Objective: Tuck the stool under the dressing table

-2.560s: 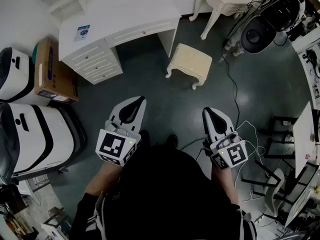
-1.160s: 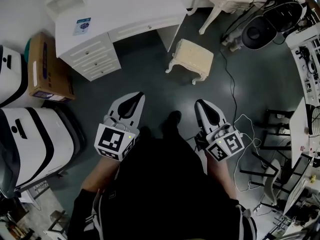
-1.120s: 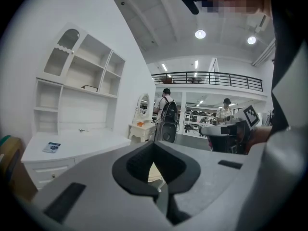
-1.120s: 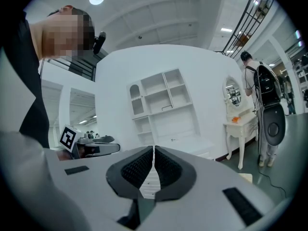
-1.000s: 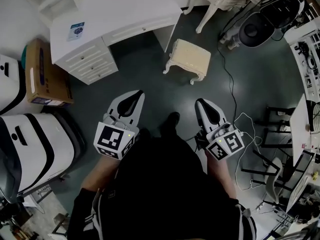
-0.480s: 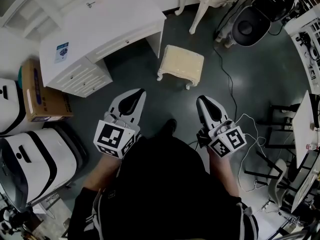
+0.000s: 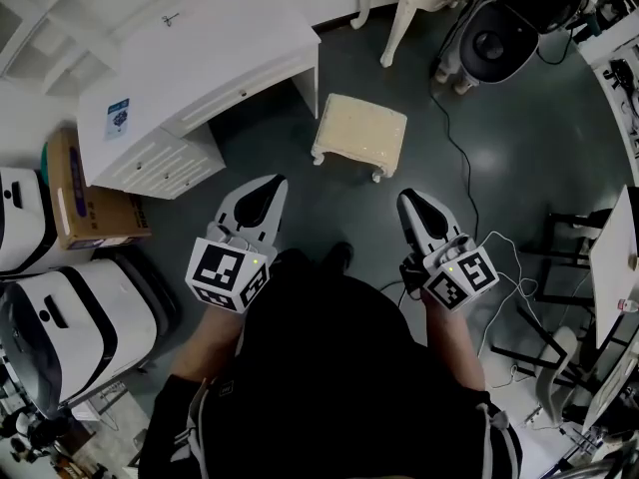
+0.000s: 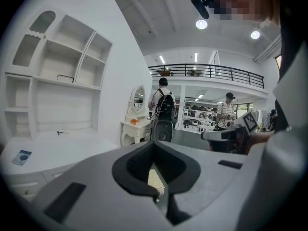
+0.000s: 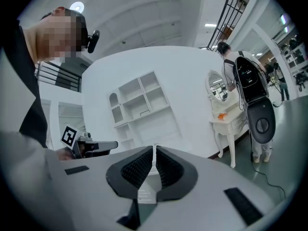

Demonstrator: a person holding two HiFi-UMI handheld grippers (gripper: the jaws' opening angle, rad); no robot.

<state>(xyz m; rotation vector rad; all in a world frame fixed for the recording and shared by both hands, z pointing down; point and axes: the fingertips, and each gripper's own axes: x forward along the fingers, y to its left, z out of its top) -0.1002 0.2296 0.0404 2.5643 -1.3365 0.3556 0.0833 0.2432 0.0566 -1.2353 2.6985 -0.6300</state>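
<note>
The cream padded stool (image 7: 361,133) stands on the dark floor, just right of the white dressing table (image 7: 200,58) and outside its knee gap. My left gripper (image 7: 272,183) is shut and empty, held in the air short of the table's front corner. My right gripper (image 7: 411,198) is also shut and empty, short of the stool's near right side. In the left gripper view the shut left gripper (image 8: 154,144) shows a sliver of the stool (image 8: 153,179) through its gap. The right gripper view has the right gripper (image 9: 154,149) pointing level at the white shelf unit (image 9: 139,102).
A cardboard box (image 7: 85,193) and white machines (image 7: 70,312) stand at the left. A black round device (image 7: 499,43) and a second white table's leg (image 7: 394,18) stand behind the stool. Cables (image 7: 489,257) lie on the floor at the right near black frames (image 7: 589,267). People (image 8: 163,109) stand far off.
The whole view has shifted: the dressing table and stool have slid down and closer in the picture. Both grippers stay shut, side by side in front of me.
</note>
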